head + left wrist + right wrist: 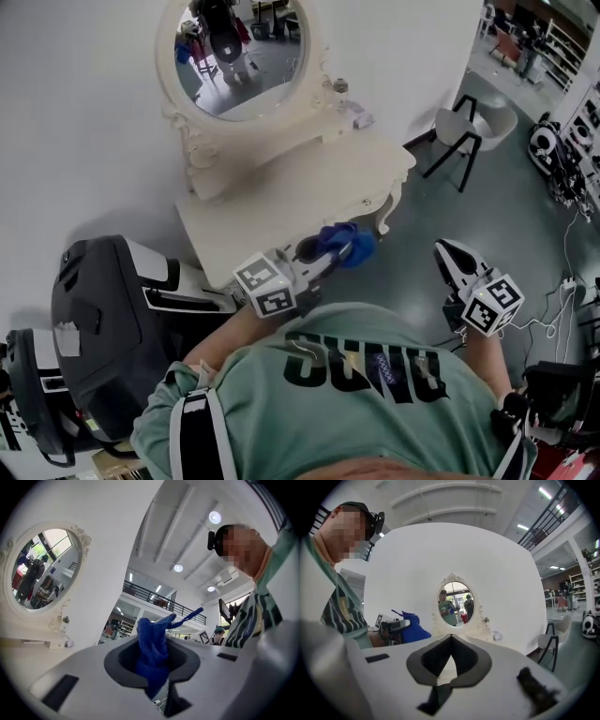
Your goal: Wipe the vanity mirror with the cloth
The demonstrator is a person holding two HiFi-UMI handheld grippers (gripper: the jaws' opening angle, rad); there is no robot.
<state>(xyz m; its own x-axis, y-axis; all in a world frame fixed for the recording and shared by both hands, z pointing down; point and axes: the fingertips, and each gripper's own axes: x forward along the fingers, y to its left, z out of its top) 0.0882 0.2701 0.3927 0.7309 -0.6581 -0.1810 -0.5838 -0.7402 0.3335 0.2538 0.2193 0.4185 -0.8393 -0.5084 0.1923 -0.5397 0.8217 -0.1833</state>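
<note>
Two pairs of tongs show in the lower half of the head view, just above the person's green shirt (356, 375). The left tongs (330, 255), right of centre in the frame, are pinching the blue cloth (349, 246). In the left gripper view the cloth fills the gap between the jaws, bunched, with a fold standing up past the tips and a thin strip trailing to the right. The right tongs (448, 255), at the lower right, have their jaws pressed together at the tips with nothing between them. They sit over the grey floor (412, 253), well apart from the cloth.

At the lower left stands a dark grey case (103, 319). Past the left tongs, the cream desk (281, 197) fills the middle of the frame, and the cloth shows at its front right corner. At the back of the desk, in the upper centre, the oval vanity mirror (246, 52) stands upright in its ornate cream frame against the white wall, well apart from the cloth. A pale chair (464, 127) on dark legs stands at the upper right.
</note>
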